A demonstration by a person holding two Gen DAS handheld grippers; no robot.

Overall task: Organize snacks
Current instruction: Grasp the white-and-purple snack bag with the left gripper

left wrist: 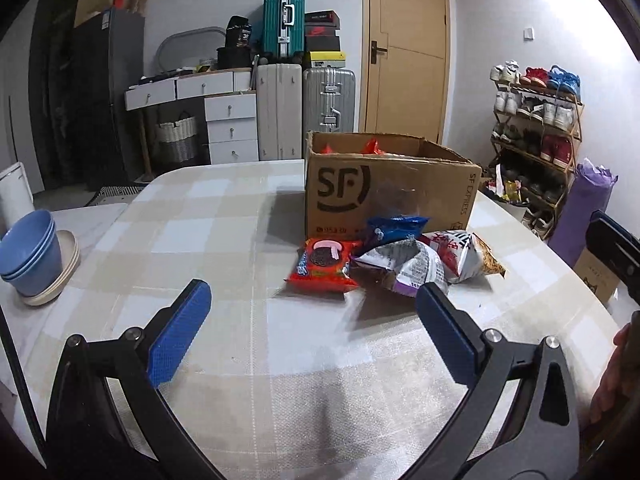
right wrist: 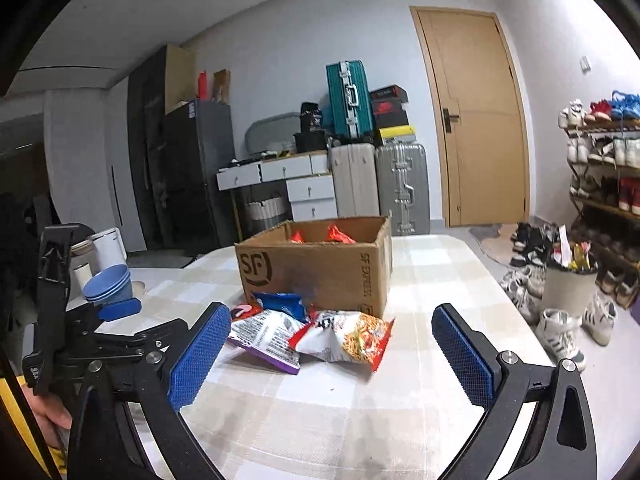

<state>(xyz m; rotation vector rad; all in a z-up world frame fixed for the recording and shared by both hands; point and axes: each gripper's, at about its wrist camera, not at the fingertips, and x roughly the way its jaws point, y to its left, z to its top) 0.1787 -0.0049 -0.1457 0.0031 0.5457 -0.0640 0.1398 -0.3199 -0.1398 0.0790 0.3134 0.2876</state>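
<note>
An open cardboard box (left wrist: 384, 188) (right wrist: 320, 268) marked SF stands on the checked table, with red packets (left wrist: 370, 146) (right wrist: 338, 235) showing inside. In front of it lie several snack packs: a red cookie pack (left wrist: 324, 266) (right wrist: 245, 312), a blue cookie pack (left wrist: 394, 229) (right wrist: 282, 304), a white and purple bag (left wrist: 404, 266) (right wrist: 266, 340) and a white and red noodle-snack bag (left wrist: 466, 256) (right wrist: 350, 338). My left gripper (left wrist: 312, 332) hovers open just short of the packs, holding nothing. My right gripper (right wrist: 332, 354) is open too, its fingers either side of the bags, empty.
Stacked blue bowls (left wrist: 30, 252) (right wrist: 110, 284) on a beige plate (left wrist: 66, 276) sit at the table's left edge. The left gripper's body (right wrist: 80, 336) shows at the left of the right wrist view. Suitcases (left wrist: 304, 108), drawers and a shoe rack (left wrist: 536, 140) stand beyond the table.
</note>
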